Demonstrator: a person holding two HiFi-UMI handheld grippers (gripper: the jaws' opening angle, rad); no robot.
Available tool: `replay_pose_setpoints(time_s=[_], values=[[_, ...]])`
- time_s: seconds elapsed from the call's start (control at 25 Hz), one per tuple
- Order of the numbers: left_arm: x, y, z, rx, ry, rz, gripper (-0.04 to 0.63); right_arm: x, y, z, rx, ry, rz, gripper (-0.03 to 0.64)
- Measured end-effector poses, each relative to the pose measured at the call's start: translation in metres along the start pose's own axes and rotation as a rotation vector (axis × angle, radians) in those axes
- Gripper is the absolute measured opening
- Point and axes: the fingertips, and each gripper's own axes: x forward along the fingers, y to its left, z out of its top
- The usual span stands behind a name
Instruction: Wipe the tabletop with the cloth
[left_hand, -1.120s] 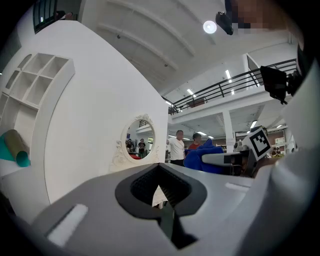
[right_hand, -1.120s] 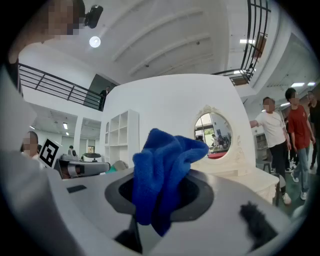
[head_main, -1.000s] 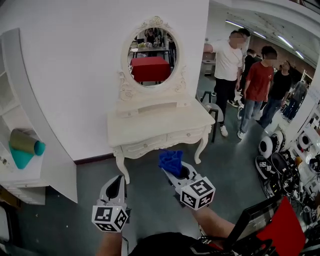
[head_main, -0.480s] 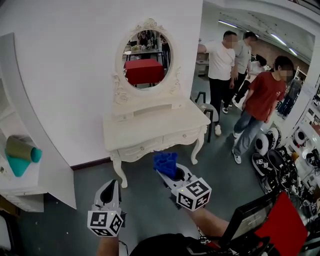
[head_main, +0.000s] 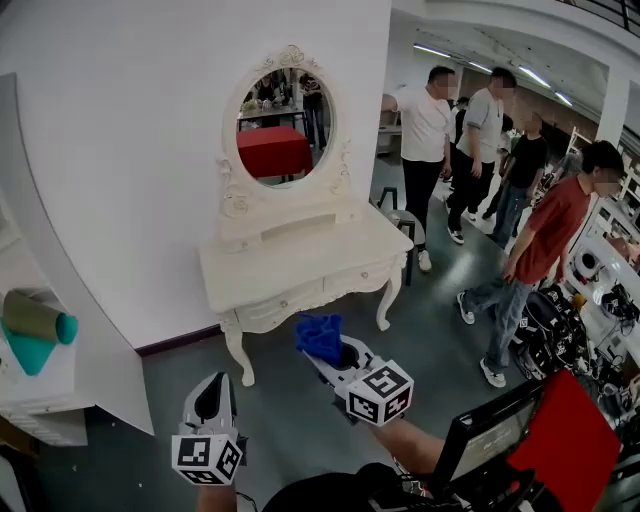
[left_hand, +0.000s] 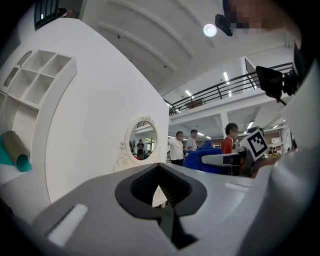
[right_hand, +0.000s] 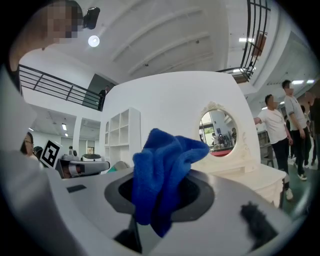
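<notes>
right gripper (head_main: 330, 352) points at the tabletop (head_main: 300, 258), jaws clamped on the cloth (head_main: 320, 336); left gripper (head_main: 213, 386) beside it, jaws together.

The head view looks forward and steeply down from behind, with the dressing table (head_main: 300, 262) far ahead, while each gripper view sits close behind its own jaws, apparently tilted upward, and all three share the table's oval mirror (head_main: 280, 125) and white wall (head_main: 120, 120).

We see a fuzzy, matt blue cloth (head_main: 321, 336) in our right gripper (head_main: 324, 352) of smooth grey plastic, and ahead of it a cream-painted, satin-smooth table (head_main: 300, 257) under a glossy glass mirror (head_main: 278, 125).
</notes>
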Motion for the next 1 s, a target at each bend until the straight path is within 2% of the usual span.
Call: replay_pose_setpoints(time_s=[0.2,0.4,0.68,0.84,1.0], values=[[-0.004,0.032,-0.006,0.01,0.008,-0.006,0.008,0.023,0.015,-0.012,0.002,0.017,-0.007,0.138],[0.013,0.048,-0.009,-0.008,0.002,-0.011,0.008,0.045,0.009,-0.009,-0.011,0.019,0.005,0.138],[0.08,0.08,-0.015,-0.012,0.005,0.021,0.008,0.107,-0.044,-0.012,-0.009,0.019,0.044,0.138],[0.123,0.097,-0.01,0.013,0.011,0.037,0.008,0.144,-0.077,-0.007,0.002,0.009,0.079,0.138],[0.161,0.108,-0.016,-0.009,0.017,0.059,0.008,0.168,-0.108,-0.011,0.015,0.021,0.11,0.138]])
